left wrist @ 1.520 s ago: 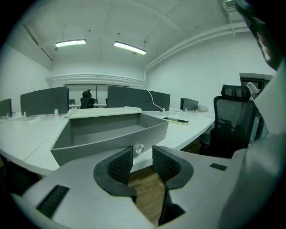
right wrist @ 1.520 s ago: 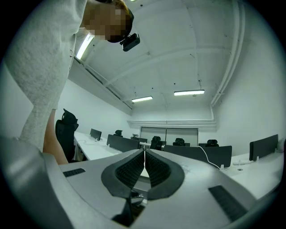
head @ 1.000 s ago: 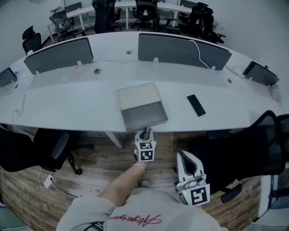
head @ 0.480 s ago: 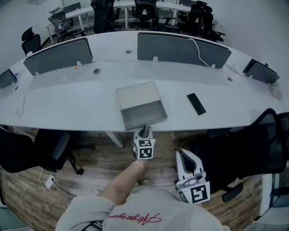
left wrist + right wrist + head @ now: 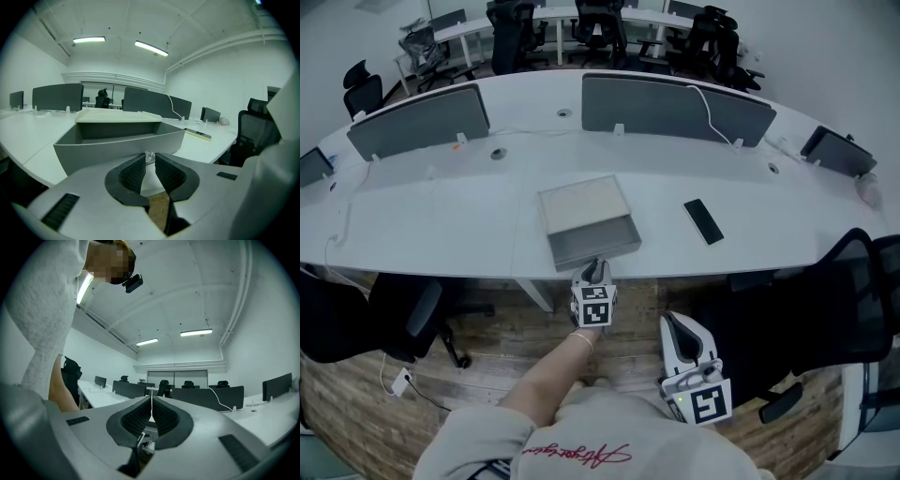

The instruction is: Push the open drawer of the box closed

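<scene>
A grey box (image 5: 579, 204) with a pale lid stands on the white desk (image 5: 441, 225). Its drawer (image 5: 593, 246) is pulled out toward me and reaches the desk's front edge. In the left gripper view the drawer (image 5: 117, 140) fills the middle and looks empty inside. My left gripper (image 5: 596, 269) is right at the drawer's front. Its jaws stand a narrow gap apart, and the small clear knob (image 5: 149, 157) fills that gap at the tips of the left gripper (image 5: 149, 159). My right gripper (image 5: 673, 322) hangs low beside me, away from the desk. In its own view the right gripper (image 5: 151, 399) is shut and holds nothing.
A black phone (image 5: 705, 220) lies on the desk to the right of the box. Grey divider screens (image 5: 675, 105) stand along the desk's far side. Black office chairs sit at the right (image 5: 834, 300) and under the desk at the left (image 5: 412, 319).
My left gripper has edged toward the desk, and the drawer looks pushed in slightly. The right gripper has stayed where it was.
</scene>
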### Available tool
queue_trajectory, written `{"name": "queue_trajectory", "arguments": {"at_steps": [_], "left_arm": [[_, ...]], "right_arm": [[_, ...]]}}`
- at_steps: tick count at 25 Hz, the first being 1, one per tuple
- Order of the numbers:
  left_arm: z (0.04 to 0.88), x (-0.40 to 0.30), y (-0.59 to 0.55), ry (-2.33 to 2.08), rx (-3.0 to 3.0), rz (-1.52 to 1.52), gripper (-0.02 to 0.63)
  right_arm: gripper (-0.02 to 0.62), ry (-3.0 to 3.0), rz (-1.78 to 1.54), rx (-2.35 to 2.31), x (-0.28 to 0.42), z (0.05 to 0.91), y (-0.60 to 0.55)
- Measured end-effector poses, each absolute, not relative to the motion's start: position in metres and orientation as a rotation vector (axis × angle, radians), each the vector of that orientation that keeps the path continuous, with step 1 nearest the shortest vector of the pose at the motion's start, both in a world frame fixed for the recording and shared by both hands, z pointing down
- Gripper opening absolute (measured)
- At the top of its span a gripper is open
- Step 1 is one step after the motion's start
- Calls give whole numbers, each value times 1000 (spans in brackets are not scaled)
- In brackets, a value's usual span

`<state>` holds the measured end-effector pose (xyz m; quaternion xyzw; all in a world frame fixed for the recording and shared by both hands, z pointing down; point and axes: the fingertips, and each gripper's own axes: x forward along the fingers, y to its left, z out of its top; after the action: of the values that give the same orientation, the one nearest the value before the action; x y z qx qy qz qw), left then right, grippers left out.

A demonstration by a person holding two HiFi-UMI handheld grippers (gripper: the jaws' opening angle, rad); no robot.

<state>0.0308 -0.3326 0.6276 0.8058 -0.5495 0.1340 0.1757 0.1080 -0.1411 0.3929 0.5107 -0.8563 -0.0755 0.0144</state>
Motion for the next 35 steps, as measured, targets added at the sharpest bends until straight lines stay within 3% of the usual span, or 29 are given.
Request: {"name": "queue_trajectory", "arguments": {"at_steps": [35], "left_arm": [[626, 24, -363, -1507, 2189, 400, 75]], "right_arm": [[18, -2669, -246, 1620, 111, 389, -161]]}}
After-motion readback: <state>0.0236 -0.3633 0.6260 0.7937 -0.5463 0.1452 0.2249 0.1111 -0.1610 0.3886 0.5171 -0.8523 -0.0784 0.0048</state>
